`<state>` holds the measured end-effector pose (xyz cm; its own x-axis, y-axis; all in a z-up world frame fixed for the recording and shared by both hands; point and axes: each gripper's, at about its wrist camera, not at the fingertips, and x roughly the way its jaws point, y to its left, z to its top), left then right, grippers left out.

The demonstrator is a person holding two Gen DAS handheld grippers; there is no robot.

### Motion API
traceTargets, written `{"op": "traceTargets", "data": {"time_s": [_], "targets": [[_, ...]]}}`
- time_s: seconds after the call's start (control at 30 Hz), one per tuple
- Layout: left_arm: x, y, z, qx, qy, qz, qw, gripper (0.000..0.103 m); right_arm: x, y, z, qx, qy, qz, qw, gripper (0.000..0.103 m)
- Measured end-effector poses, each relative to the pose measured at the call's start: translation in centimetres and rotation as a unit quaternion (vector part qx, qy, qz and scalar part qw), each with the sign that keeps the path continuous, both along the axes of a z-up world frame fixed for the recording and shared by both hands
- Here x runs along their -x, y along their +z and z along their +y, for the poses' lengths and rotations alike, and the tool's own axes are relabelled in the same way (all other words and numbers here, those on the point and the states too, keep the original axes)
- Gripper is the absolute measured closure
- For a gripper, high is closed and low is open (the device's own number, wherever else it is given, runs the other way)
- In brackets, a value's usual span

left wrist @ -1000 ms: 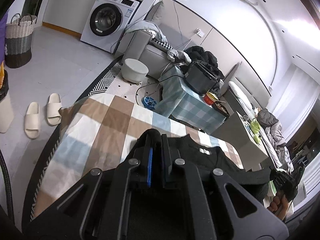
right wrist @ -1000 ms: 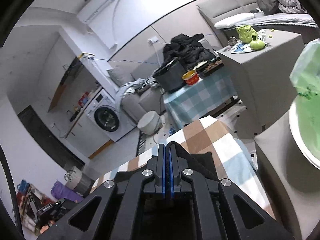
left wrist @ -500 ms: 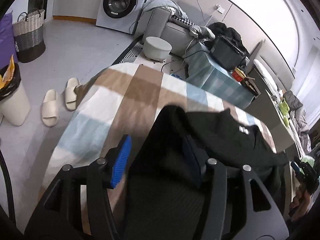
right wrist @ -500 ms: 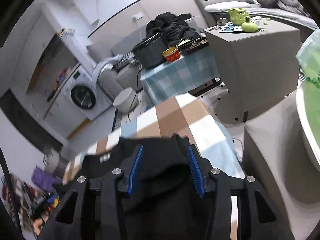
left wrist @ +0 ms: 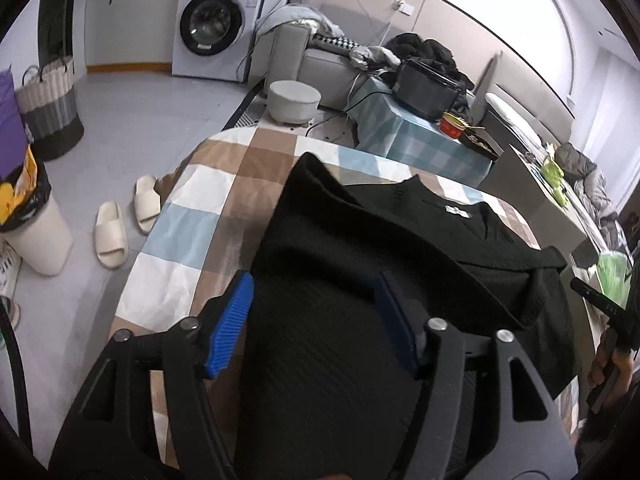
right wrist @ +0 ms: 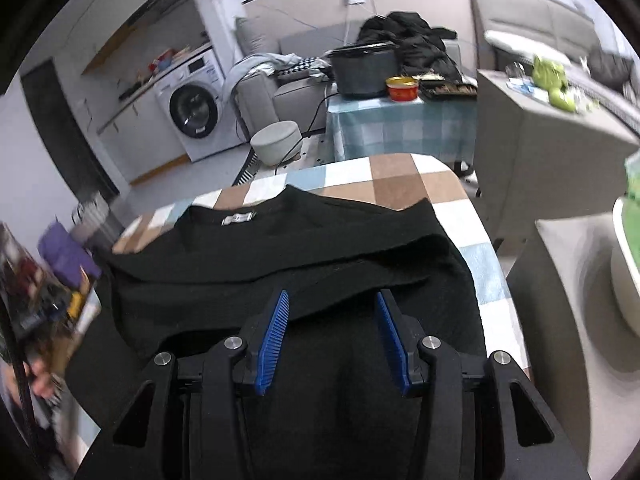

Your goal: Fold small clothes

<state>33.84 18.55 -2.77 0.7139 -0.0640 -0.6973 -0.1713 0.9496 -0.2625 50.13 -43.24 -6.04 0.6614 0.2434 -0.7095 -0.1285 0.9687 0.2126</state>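
A black knit top lies folded over on a table with a checked brown, blue and white cloth. Its white neck label faces up. My left gripper is open, its blue pads spread over the garment's left side, holding nothing. In the right wrist view the same top lies on the cloth. My right gripper is open above the garment's near edge, with blue pads apart.
A washing machine, grey sofa and round stool stand beyond the table. A side table carries a dark pot and red bowl. Slippers, a white bin and a basket are on the floor left.
Both grippers were shut on the garment a second ago. They have opened and let go, and the top now lies folded on the table. Both have pulled back toward me.
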Motion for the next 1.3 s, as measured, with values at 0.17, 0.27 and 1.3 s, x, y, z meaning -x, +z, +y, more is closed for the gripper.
{"op": "traceTargets", "data": {"time_s": [0.17,0.27,1.3], "targets": [[2.1,1.8,-1.9,-0.018,-0.013,-0.014,0.9997,0.027,2.1,0.9,2.0,0.043,0.026,-0.028,0.998,0.045],[3.1,2.6,-3.2,-0.025,-0.023,-0.021,0.9992,0.023,2.8,1.3,2.6,0.055,0.036,-0.036,0.997,0.041],[2.1,1.4,-12.5,-0.087,-0.083,0.008,0.9927,0.001,2.0,0.4,3.5,0.017,0.063,-0.002,0.998,0.019]]}}
